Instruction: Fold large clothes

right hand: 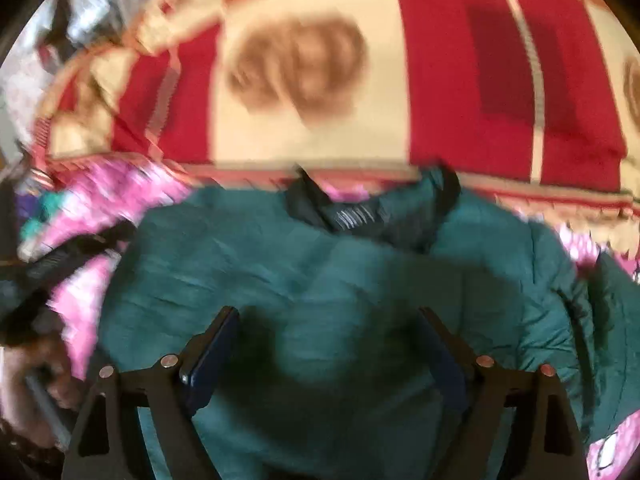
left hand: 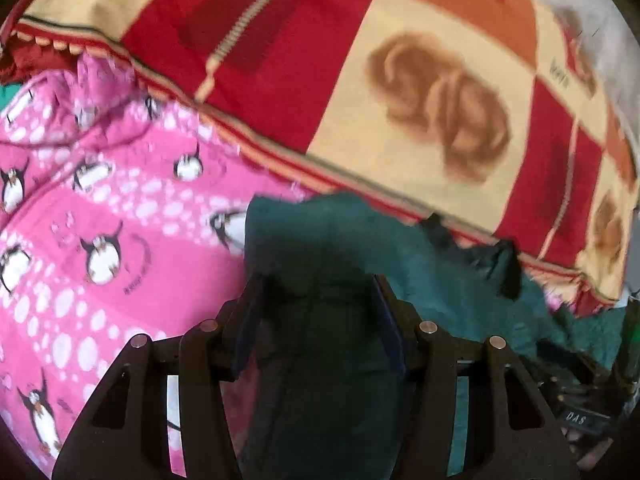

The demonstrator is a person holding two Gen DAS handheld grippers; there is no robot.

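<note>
A red, cream and orange blanket (left hand: 420, 92) fills the far side of both views, ahead of both tongs. This side of it lies a pink penguin-print blanket (left hand: 100, 208), spread to the left of the left tongs (left hand: 318, 292) and showing at both edges of the right wrist view (right hand: 108, 196).

On the pink blanket lies the green garment (right hand: 320, 272), its dark collar (right hand: 360, 212) at the far end next to the red blanket's border. It lies directly under and ahead of the right tongs (right hand: 330, 328), whose fingers stand wide apart above the cloth with nothing between them, though motion blur hides whether the tips touch it. In the left wrist view a fold of the garment (left hand: 320, 360) runs up between the left tongs' fingers (left hand: 250, 304), which sit partly closed around it; whether they actually pinch it I cannot tell.
</note>
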